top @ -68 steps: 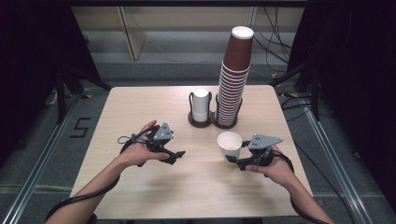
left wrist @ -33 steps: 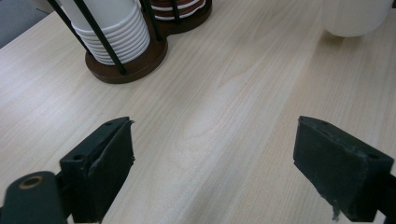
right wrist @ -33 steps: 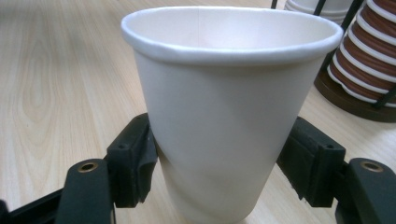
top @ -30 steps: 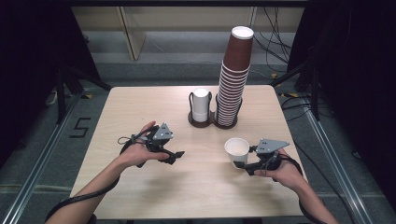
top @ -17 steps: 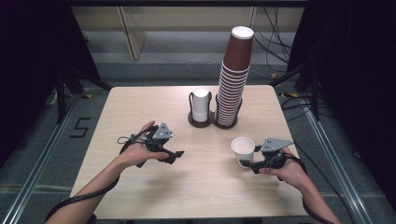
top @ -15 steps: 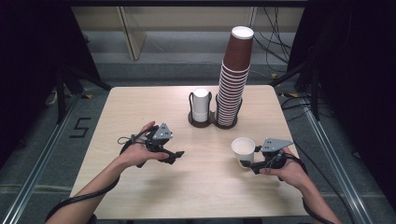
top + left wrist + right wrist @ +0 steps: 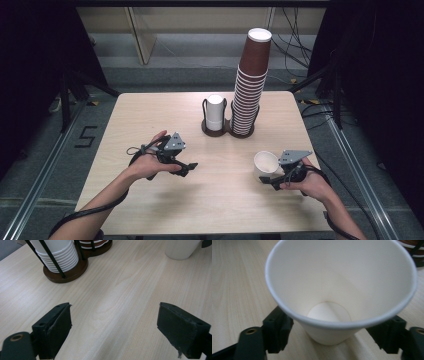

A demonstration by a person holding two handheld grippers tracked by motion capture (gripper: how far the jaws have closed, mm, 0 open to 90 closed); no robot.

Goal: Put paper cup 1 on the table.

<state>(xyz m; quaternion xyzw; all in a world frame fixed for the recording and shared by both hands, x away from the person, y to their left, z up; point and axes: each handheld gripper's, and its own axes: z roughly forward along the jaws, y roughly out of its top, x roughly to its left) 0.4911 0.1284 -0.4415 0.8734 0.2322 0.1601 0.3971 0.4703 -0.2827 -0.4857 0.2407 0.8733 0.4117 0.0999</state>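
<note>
Bare table (image 7: pixel 150 120) spreads left of centre; the white cup (image 7: pixel 265 165) stands lower right, near the edge. Right gripper (image 7: pixel 272 181), jaws just opening, flanks it, contact hidden under its rim. Left gripper (image 7: pixel 190 167) gapes empty.

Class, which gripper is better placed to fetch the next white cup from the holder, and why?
Probably the left gripper: open, empty. The white cups in the holder lie ahead. The right gripper, jaws just opening, straddles the single cup.

white paper cup (image 7: pixel 264 165) | empty, open mouth up | upright on the wooden table (image 7: pixel 150 115) | near its front right edge
</note>
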